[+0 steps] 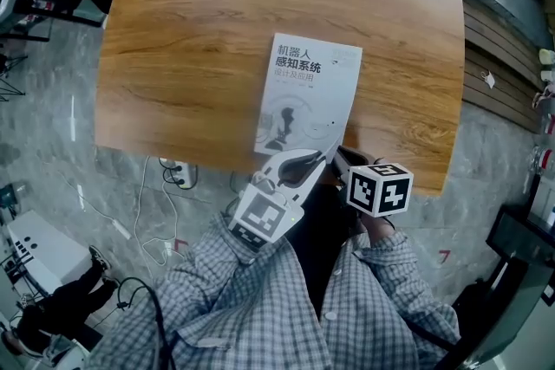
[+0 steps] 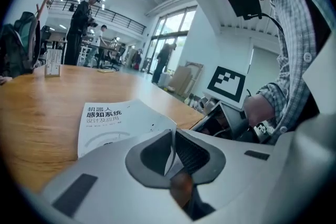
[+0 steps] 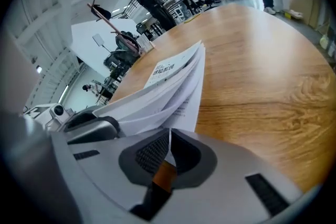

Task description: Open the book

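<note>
The book [image 1: 308, 95] lies flat on the wooden table [image 1: 173, 56], stretching away from both sets of fingertips, its near edge at the table's front rim. The white cover reads 机器人 感知系统 in dark green, with 设计及应用 in smaller grey print below; this title sits beyond the left gripper [image 1: 308, 162]. That gripper's fingers are pinched together on the cover's lifted near corner. Just beside it, the right gripper [image 1: 344, 157] is clamped on the edge of a page below, with loose pages fanned between cover and table ahead of its fingers.
</note>
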The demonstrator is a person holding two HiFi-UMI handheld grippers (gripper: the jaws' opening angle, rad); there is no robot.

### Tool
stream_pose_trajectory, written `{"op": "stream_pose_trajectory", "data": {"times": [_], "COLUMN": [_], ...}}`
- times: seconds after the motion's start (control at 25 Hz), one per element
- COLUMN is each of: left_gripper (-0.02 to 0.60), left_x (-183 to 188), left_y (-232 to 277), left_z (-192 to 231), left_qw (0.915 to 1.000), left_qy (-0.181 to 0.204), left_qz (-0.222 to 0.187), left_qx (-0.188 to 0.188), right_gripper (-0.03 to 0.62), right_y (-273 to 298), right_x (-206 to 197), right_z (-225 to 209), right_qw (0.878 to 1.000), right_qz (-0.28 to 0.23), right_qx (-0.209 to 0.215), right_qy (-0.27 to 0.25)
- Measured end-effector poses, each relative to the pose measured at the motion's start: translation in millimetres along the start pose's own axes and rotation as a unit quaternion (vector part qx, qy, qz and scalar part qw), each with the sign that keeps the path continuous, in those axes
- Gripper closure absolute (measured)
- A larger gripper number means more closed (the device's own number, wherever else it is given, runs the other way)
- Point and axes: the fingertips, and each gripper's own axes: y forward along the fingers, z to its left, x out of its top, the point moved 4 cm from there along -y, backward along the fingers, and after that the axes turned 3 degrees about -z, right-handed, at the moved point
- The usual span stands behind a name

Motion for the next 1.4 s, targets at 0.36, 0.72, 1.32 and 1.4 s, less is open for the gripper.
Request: {"op": "stream_pose_trajectory", "data": {"times": [0.36, 0.72, 1.32, 1.4], "left_gripper": [0.546, 0.548, 0.548, 0.548], "left_x": [11, 18, 15, 13], "left_y": [-17, -47, -98, -106], "left_z": [13, 40, 84, 89], "left_qw": [0.9977, 0.9888, 0.9616, 0.958], "left_qy": [-0.047, -0.099, -0.163, -0.168], "left_qz": [-0.05, -0.099, -0.159, -0.163], "left_qx": [0.003, 0.051, 0.153, 0.166], "right_gripper": [0.571, 0.572, 0.574, 0.574], "right_y": [10, 12, 13, 12], "right_x": [-2, -2, -1, -2], "right_z": [-5, -3, -1, -1], "right_qw": [0.999, 0.999, 0.996, 0.996], "right_qz": [0.014, 0.014, 0.025, 0.024], "right_qx": [-0.03, -0.041, -0.061, -0.062], "right_qy": [-0.027, -0.03, -0.058, -0.058]}}
